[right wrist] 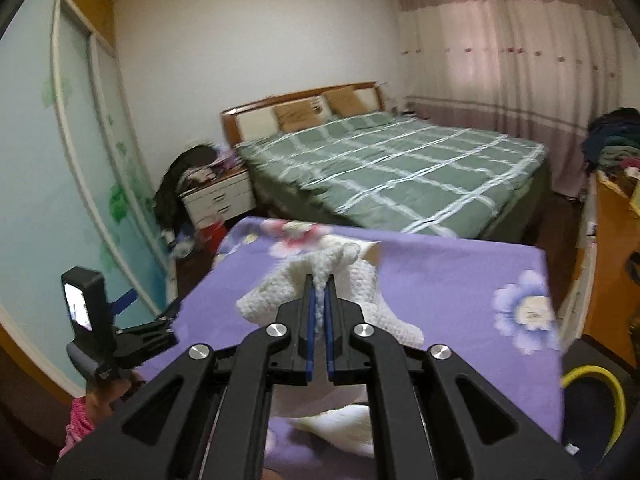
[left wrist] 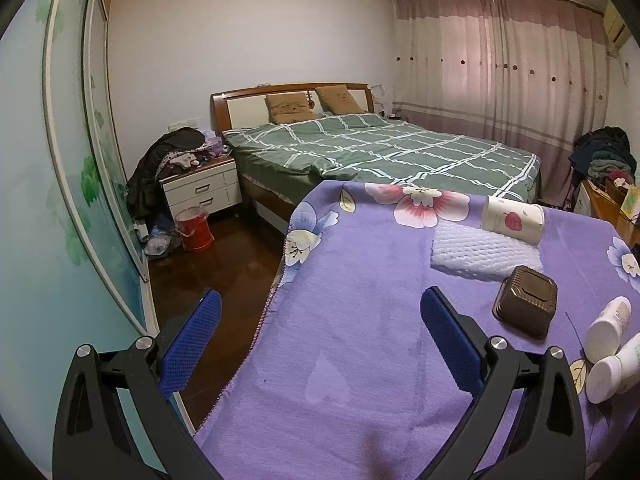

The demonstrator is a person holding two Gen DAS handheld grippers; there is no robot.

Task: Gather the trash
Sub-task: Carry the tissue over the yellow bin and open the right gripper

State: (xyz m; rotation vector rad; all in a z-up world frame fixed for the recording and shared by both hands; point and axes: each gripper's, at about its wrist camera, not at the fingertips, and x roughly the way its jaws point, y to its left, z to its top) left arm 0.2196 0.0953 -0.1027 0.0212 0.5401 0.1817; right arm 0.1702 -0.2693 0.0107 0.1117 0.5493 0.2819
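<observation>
left wrist view:
left gripper: jaws spread wide, nothing between the pads; it hangs over the near-left part of the purple blanket, probably waiting for its turn.
trash on the blanket: white foam net at 2 o'clock from the gripper, lying flat; paper cup on its side just beyond the net, touching its far edge; brown plastic tub upside down at 3 o'clock; two white bottles lying side by side at the right edge.
containers: tub is inverted, so its contents can't be told; cup mouth faces away, inside hidden; red bucket on the floor at 10 o'clock beside the nightstand, contents not readable.

right wrist view:
right gripper: pads clamped on a bunched fold of the foam net, which drapes to both sides of the fingers. Pinched in the middle, presumably so the soft sheet lifts in one piece.
view quality: motion-blurred.
bin: dark container with a yellow rim at 4 o'clock, below the blanket edge; likely the drop target, inside too dark to read.
left gripper: seen at 9 o'clock, off the blanket's left edge.
</observation>
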